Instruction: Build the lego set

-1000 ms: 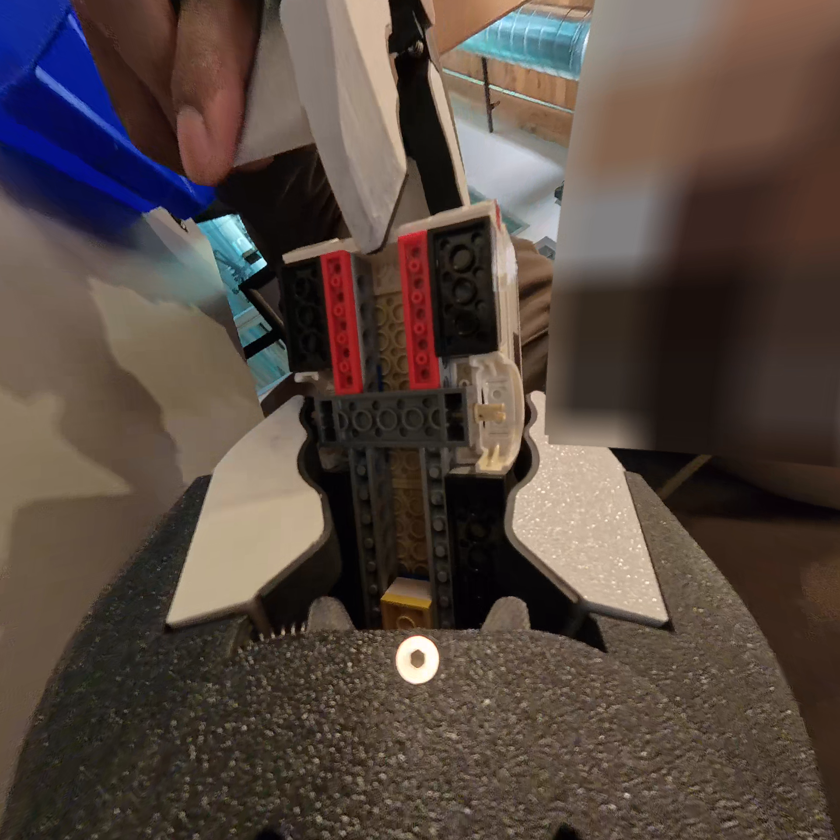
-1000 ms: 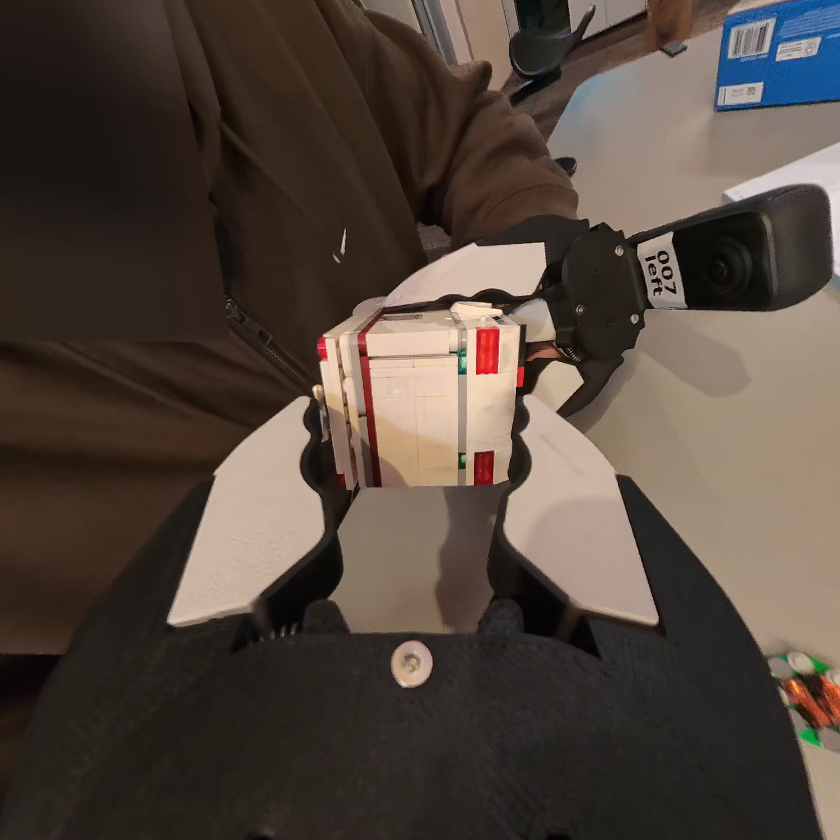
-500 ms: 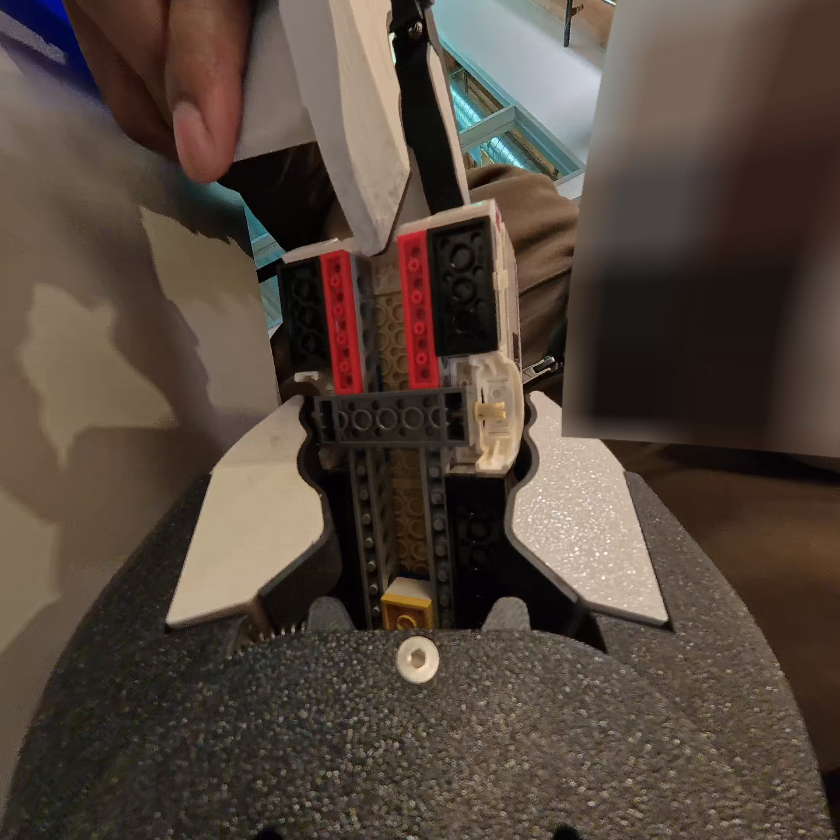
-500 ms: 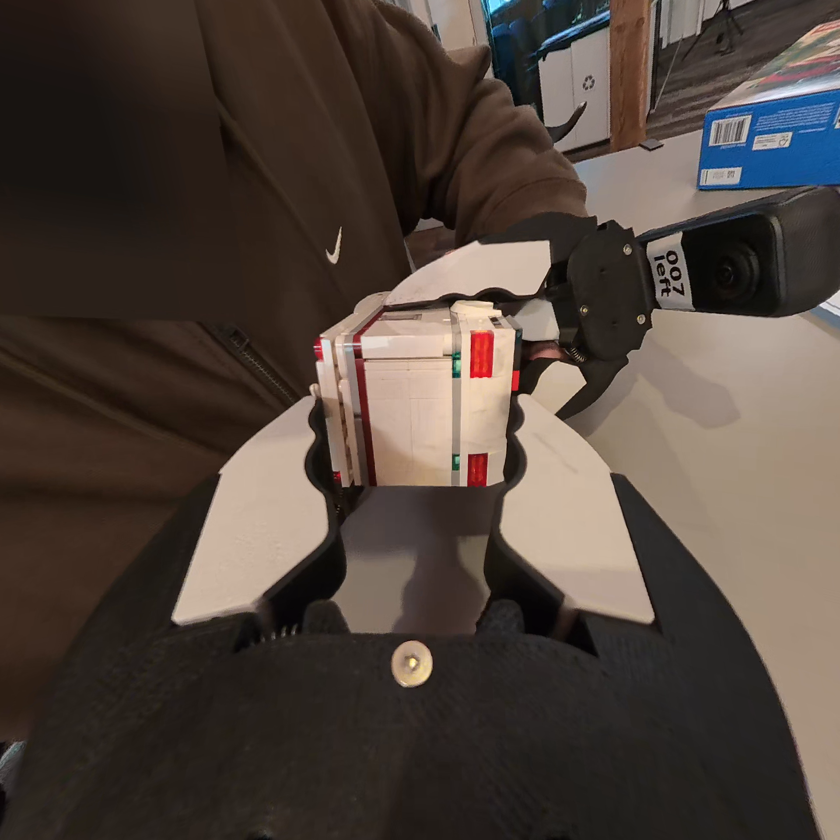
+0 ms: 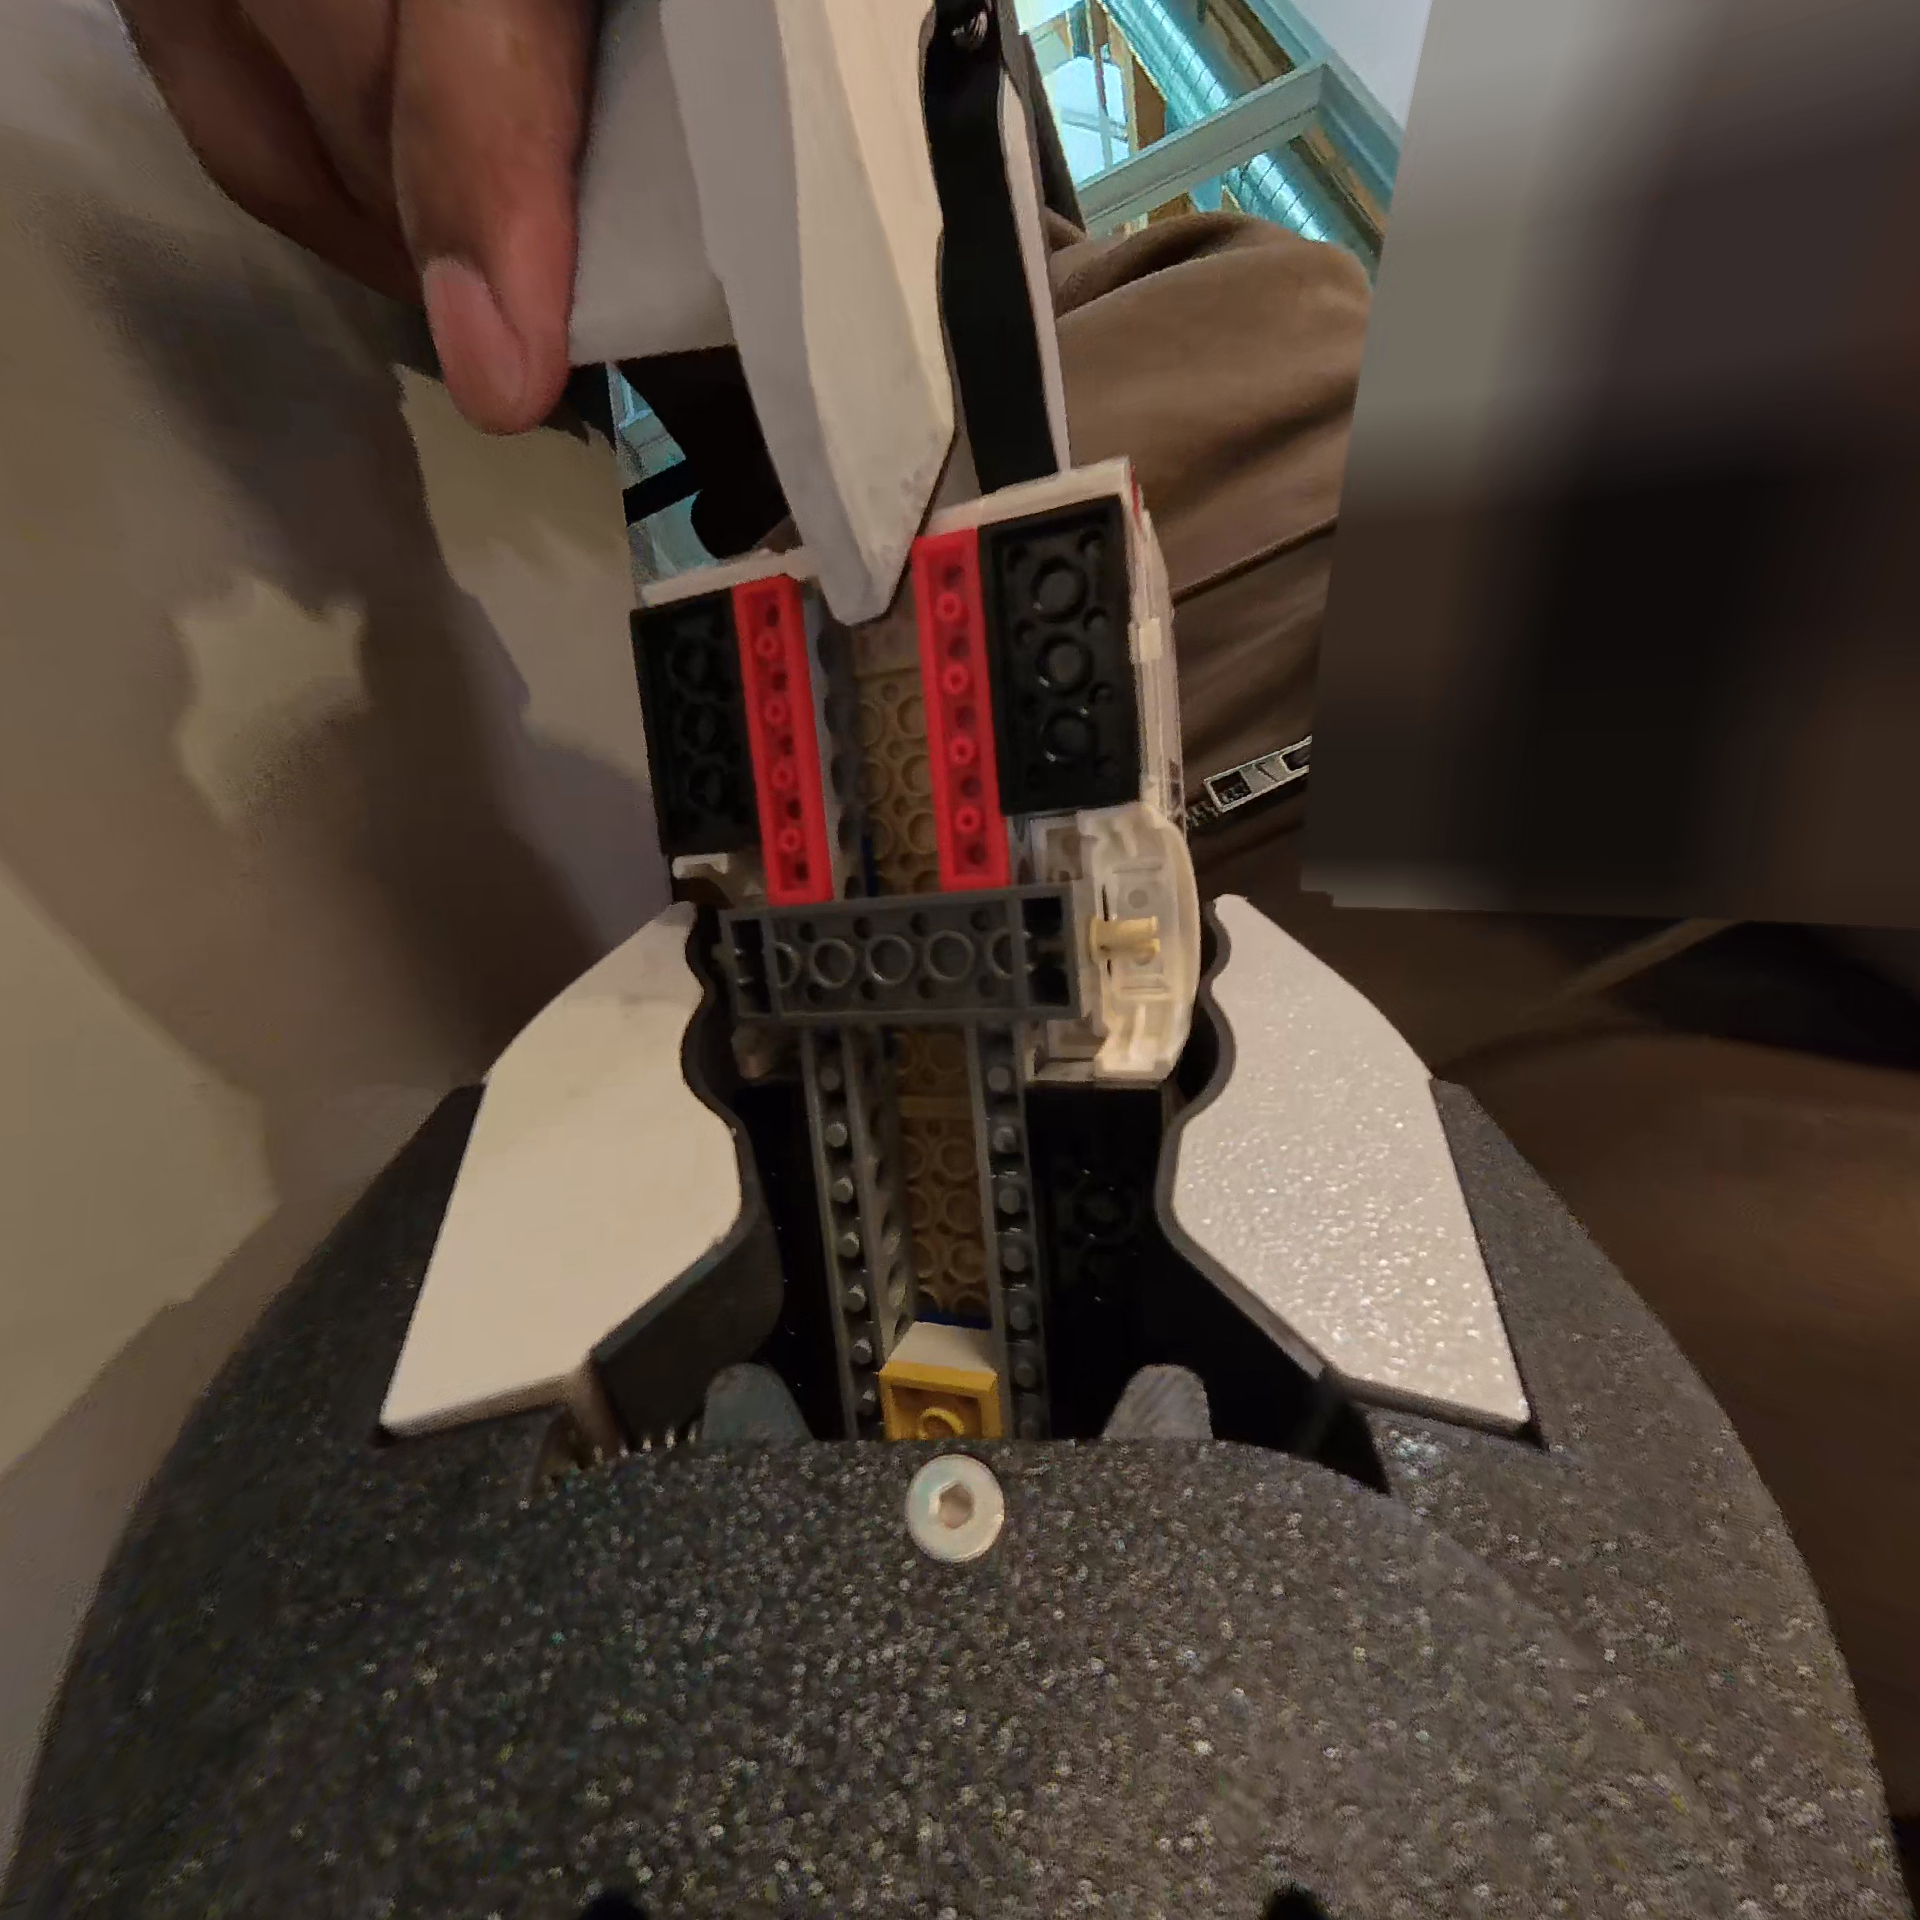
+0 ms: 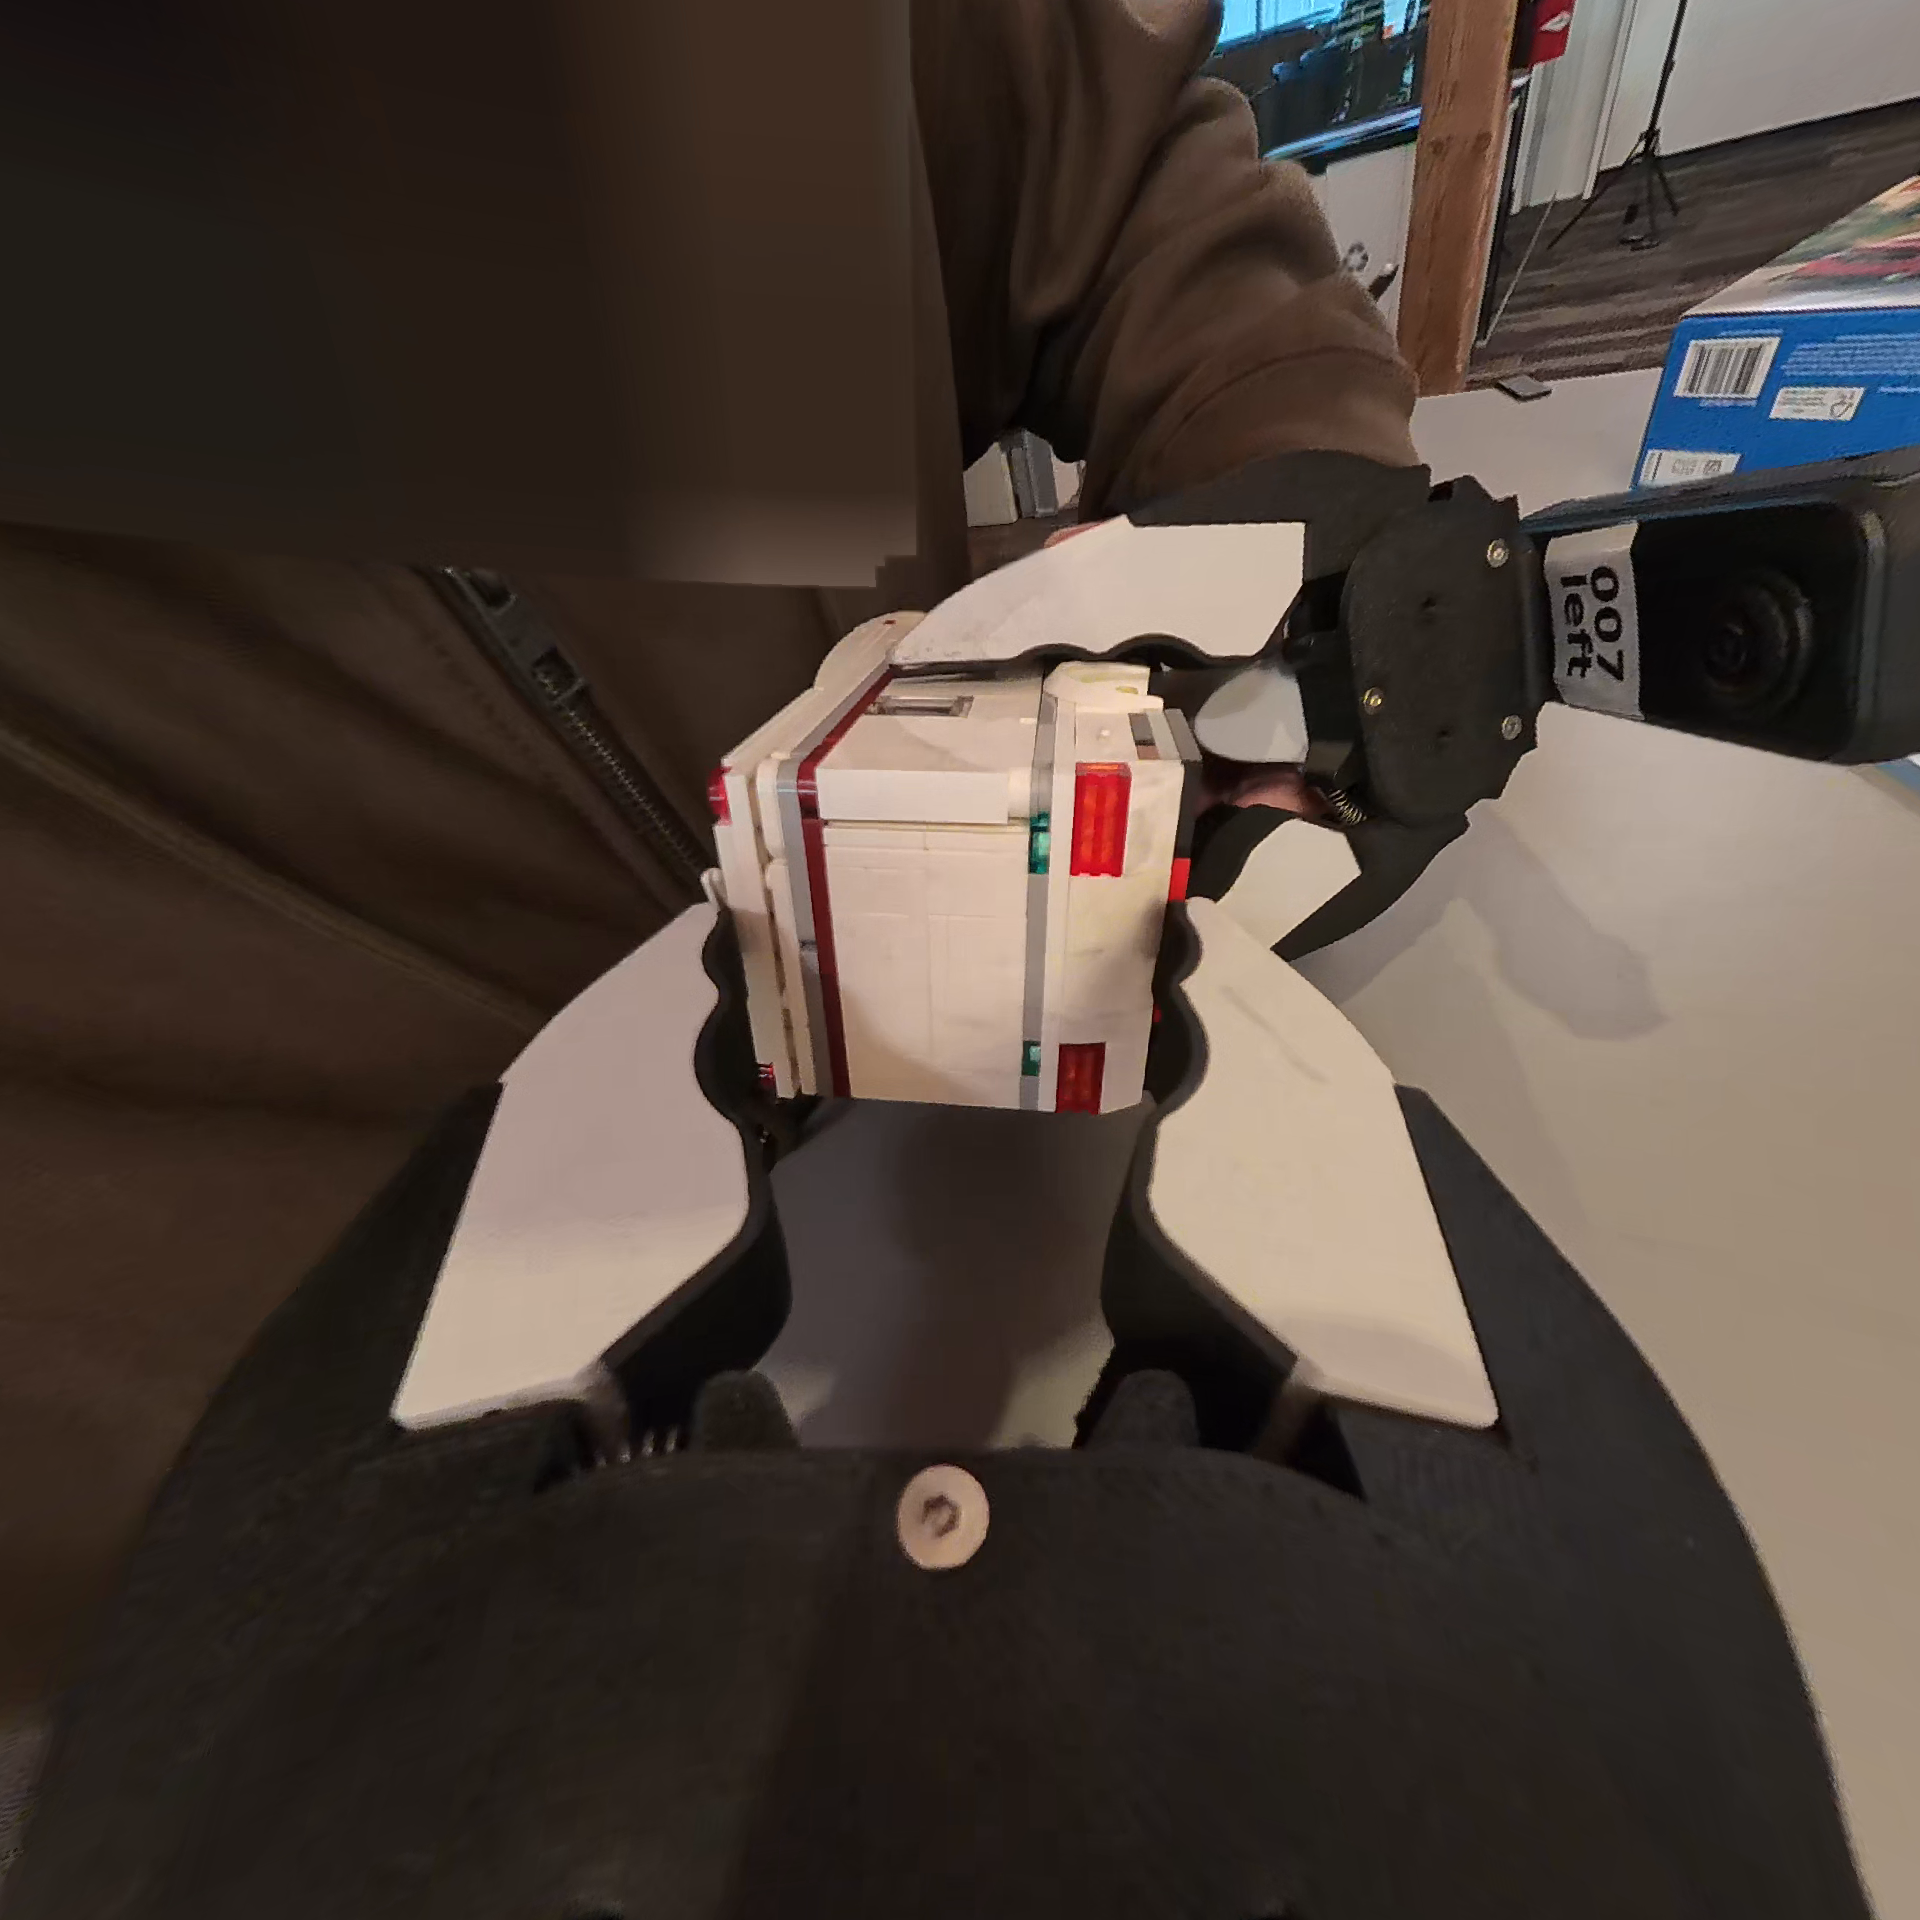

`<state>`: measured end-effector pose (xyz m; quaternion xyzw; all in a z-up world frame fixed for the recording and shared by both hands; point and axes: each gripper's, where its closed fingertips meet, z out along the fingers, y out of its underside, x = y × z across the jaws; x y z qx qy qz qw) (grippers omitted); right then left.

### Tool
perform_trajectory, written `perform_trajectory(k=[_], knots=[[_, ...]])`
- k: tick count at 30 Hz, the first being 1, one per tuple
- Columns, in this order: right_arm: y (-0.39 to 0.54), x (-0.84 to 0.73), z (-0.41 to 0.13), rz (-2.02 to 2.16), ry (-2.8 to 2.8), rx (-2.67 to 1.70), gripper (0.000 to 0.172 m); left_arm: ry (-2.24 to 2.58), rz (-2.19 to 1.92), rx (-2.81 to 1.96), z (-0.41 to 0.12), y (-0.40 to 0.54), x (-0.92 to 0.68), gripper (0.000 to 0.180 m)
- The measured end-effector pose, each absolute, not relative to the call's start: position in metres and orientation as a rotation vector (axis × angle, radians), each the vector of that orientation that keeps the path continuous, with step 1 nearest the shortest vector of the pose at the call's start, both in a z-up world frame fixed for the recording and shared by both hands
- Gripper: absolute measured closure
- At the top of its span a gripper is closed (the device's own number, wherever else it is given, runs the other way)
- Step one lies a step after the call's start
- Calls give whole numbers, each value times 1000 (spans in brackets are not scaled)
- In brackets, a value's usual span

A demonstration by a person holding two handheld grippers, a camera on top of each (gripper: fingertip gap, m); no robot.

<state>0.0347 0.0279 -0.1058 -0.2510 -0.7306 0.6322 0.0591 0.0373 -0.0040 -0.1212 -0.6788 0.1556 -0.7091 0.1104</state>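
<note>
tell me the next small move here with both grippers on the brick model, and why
Probably keep both grips steady and carry the brick model down toward the table. The right gripper clamps its white end, the left gripper its studded underside, and it hangs in the air between them, close to the person's jacket.

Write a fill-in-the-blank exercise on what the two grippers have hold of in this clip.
1. Both grippers clamp the same toy-brick ____.
2. The end of the model between the right gripper's pads is mostly ____.
3. On its underside, two ____ strips run alongside a tan one.
4. The box on the table is ____.

Missing words: model; white; red; blue
</note>
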Motion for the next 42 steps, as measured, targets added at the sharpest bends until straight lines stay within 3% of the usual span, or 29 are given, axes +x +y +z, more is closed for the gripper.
perform_trajectory(k=[18, 28, 34, 42], knots=[[24, 41, -110, 1914, -2167, -697, 96, 487, -2043, -2061, -124, -8, 42, 94], [71, 12, -97, 1942, -1952, -958, 97, 189, -2149, -1843, -112, 25, 19, 94], [129, -3, -87, 1772, -1582, -1356, 98, 27, -1828, -1551, -89, 73, -14, 94], [114, -22, -84, 1805, -1307, -1688, 93, -214, -1359, -1359, -91, 120, -34, 94]])
